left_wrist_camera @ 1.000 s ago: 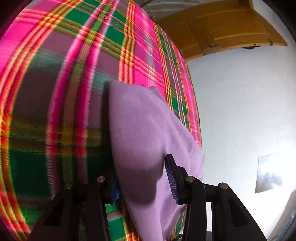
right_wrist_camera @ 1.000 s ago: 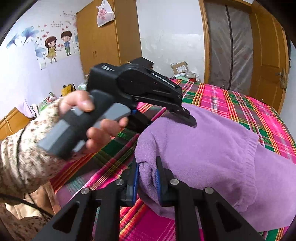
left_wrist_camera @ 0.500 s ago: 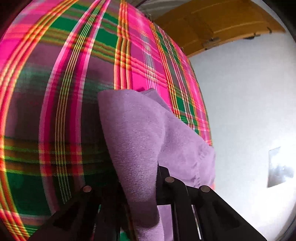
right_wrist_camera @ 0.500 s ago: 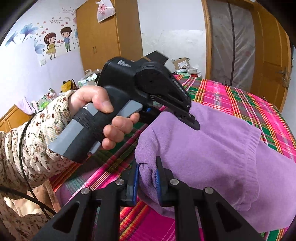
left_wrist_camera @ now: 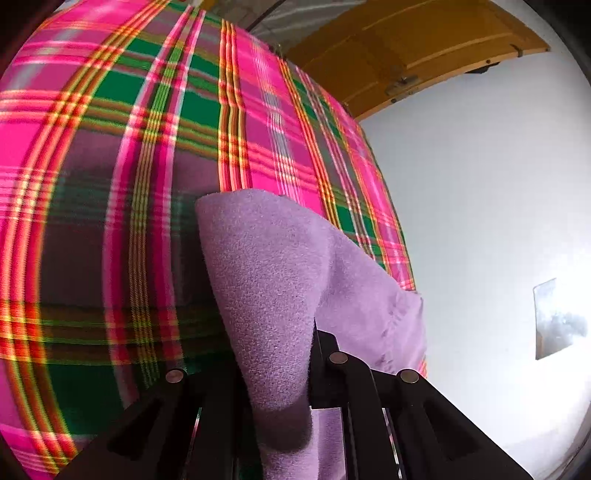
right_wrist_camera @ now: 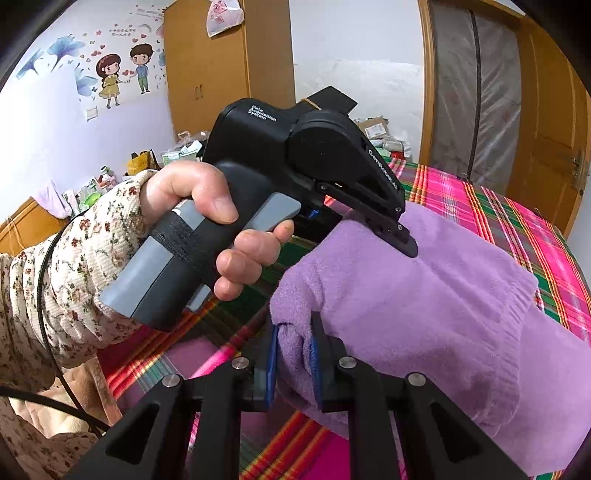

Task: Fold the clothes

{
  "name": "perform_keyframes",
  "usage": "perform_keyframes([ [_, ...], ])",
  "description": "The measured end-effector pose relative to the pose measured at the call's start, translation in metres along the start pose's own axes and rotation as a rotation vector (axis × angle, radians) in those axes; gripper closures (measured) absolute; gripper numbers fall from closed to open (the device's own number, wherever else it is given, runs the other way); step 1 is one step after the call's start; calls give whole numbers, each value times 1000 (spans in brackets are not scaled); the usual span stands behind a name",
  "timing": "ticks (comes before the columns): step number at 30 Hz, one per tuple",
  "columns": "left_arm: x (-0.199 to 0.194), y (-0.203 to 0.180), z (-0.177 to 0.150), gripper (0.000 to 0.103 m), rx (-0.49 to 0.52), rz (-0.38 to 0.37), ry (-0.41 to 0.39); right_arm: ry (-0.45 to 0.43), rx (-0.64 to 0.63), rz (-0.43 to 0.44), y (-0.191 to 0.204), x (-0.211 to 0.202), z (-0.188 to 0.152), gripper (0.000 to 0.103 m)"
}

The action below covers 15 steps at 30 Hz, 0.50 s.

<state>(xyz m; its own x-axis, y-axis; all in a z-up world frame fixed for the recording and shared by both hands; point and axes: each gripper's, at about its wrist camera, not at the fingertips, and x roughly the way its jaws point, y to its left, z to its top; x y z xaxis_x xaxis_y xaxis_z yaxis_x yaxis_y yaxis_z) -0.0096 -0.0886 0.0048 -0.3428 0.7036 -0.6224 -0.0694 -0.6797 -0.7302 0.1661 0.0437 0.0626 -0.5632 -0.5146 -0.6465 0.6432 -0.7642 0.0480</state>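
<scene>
Bed cover: pink, green and red plaid blanket [right_wrist_camera: 517,221], spread flat beneath everything, filling most of the left wrist view [left_wrist_camera: 110,184].
Garment: lilac fleece garment with a ribbed hem [right_wrist_camera: 424,314], lying on the plaid blanket, one edge lifted off it and pinched at two places; seen as a raised fold [left_wrist_camera: 269,288] in the left wrist view.
Wardrobe: tall orange-brown wooden wardrobe [right_wrist_camera: 207,74] against the far wall, a pink-and-white plastic bag [right_wrist_camera: 220,14] hanging at its top.
Door: orange-brown wooden door [right_wrist_camera: 546,129] behind the far corner of the bed; also across the top of the left wrist view [left_wrist_camera: 406,48].
Wall sticker: cartoon couple with blue flowers [right_wrist_camera: 122,74] on the pale wall.
Sleeve: cream floral knitted sleeve [right_wrist_camera: 74,266], a thin black cable running along it.
Left hand: bare hand [right_wrist_camera: 221,236] wrapped round the grey-and-black handle.
Left gripper: black handheld gripper [left_wrist_camera: 273,369], jaws clamped together on the raised fold of the lilac fleece garment; from the right wrist view [right_wrist_camera: 402,240] its tip presses into the garment's upper edge.
Right gripper: black gripper with blue pads [right_wrist_camera: 293,354], jaws closed on a thick bunched edge of the garment at its near corner, fabric bulging between the blue pads [right_wrist_camera: 272,354].
Clutter: small bottles, bags and boxes [right_wrist_camera: 147,162] by the far wall, too small to tell apart.
</scene>
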Motion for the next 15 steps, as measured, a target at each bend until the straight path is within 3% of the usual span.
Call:
perform_keyframes([
  [9, -44, 24, -12, 93, -26, 27, -40, 17, -25, 96, 12, 11, 10, 87],
  [15, -44, 41, -15, 93, -68, 81, -78, 41, -66, 181, 30, 23, 15, 87],
])
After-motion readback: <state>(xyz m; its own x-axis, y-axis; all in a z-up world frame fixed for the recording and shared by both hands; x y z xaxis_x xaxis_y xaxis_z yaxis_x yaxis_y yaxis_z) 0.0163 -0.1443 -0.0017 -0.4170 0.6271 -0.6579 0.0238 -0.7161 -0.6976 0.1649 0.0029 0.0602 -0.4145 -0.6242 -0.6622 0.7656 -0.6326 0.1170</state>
